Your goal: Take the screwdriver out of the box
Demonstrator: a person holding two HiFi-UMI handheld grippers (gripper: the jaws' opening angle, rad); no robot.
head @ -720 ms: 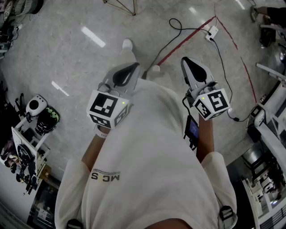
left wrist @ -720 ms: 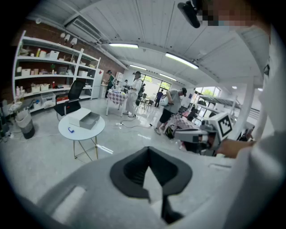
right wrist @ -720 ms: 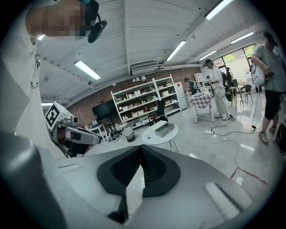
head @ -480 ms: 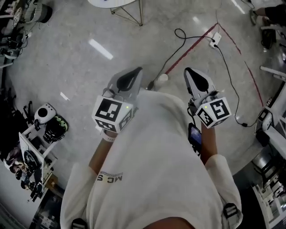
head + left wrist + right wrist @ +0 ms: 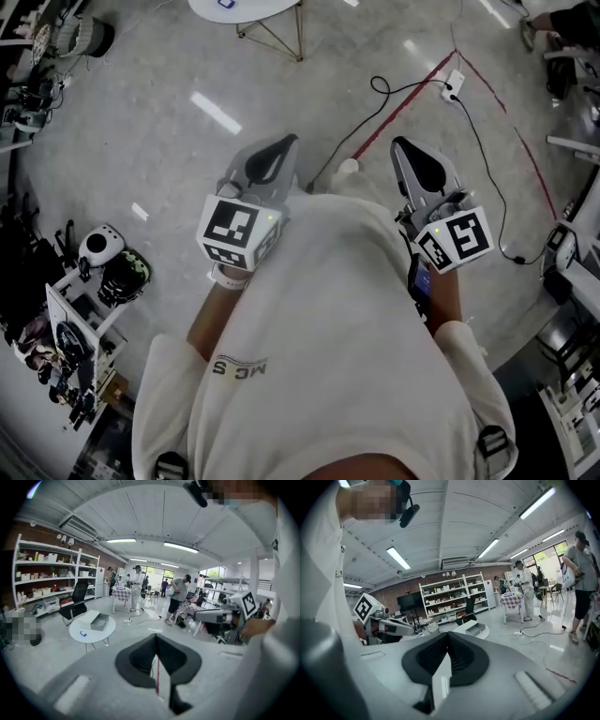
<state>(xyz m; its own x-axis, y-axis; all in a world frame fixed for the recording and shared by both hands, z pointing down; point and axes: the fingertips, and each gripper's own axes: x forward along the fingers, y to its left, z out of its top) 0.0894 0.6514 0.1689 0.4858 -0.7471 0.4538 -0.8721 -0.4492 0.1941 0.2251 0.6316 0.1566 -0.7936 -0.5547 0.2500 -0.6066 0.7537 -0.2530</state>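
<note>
Left gripper [image 5: 289, 142] and right gripper [image 5: 397, 144] hover chest-high, well short of the round table [image 5: 92, 631] — both jaws pressed together, empty — the box [image 5: 98, 621] sits on that table

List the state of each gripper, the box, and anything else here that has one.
left gripper: shut, nothing between the jaws, held at the person's chest.
right gripper: shut, nothing between the jaws, held at the chest.
box: open-topped, resting on the round table, well away from both grippers; no screwdriver can be made out.
office chair: unoccupied.
</note>
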